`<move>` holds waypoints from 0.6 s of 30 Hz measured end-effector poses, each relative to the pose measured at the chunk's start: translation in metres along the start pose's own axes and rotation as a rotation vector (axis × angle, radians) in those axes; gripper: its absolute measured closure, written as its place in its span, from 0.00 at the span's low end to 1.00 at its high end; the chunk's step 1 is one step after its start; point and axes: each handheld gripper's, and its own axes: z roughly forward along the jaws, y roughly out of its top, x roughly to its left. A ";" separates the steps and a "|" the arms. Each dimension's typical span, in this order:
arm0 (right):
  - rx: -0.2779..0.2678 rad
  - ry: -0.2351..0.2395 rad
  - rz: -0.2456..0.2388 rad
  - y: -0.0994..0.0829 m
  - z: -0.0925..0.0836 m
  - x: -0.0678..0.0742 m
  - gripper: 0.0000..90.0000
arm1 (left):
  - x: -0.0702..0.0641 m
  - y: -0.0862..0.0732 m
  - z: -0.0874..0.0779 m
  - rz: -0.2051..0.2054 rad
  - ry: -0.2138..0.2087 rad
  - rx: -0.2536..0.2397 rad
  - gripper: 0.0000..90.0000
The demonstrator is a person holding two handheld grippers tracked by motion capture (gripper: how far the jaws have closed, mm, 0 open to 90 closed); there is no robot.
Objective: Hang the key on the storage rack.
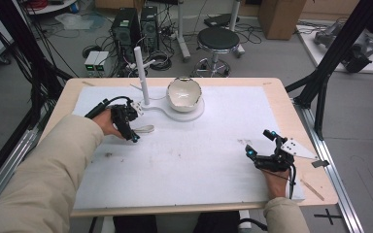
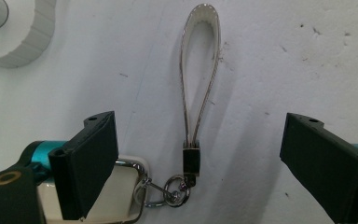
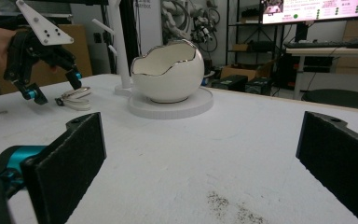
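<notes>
While poised low over the white strap loop (image 2: 199, 70), left gripper (image 2: 198, 154) with jaws spread wide, one either side of the strap's metal clasp (image 2: 191, 158), pads touching nothing. Loop lying flat on the white table cover (image 1: 199, 160), just in front of the round white stand (image 1: 175, 114) carrying the egg-shaped bowl (image 1: 183, 93) and the upright post (image 1: 142, 75). Below the clasp a small ring and snap hook (image 2: 168, 191), linked to a cream tag half hidden behind the near jaw. In the high view, left gripper (image 1: 131, 133) at the left of the cover, strap (image 1: 144, 129) just beside its tips.

Right gripper (image 3: 200, 163) also spread, empty, parked over bare cover at the right (image 1: 257, 148), well apart from the strap; same strap visible far off (image 3: 77, 99) under the other gripper.

Step in hand, by judgement: approach done, grasp not yet made. Next move: settle slightly lower, keep clasp centred between pads, then close on the clasp or the strap just above it. Thin flat strap, so risk of pads skating over it or catching the loose ring instead. Probable destination the post or bowl, unconfirmed.
</notes>
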 end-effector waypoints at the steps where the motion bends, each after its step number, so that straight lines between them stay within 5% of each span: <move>1: 0.000 0.001 0.000 0.000 0.000 0.000 0.00 | 0.000 0.000 0.000 -0.001 0.000 0.001 0.13; 18: -0.001 0.003 0.000 0.000 0.000 0.000 0.00 | 0.001 -0.001 0.003 0.023 0.006 0.048 0.32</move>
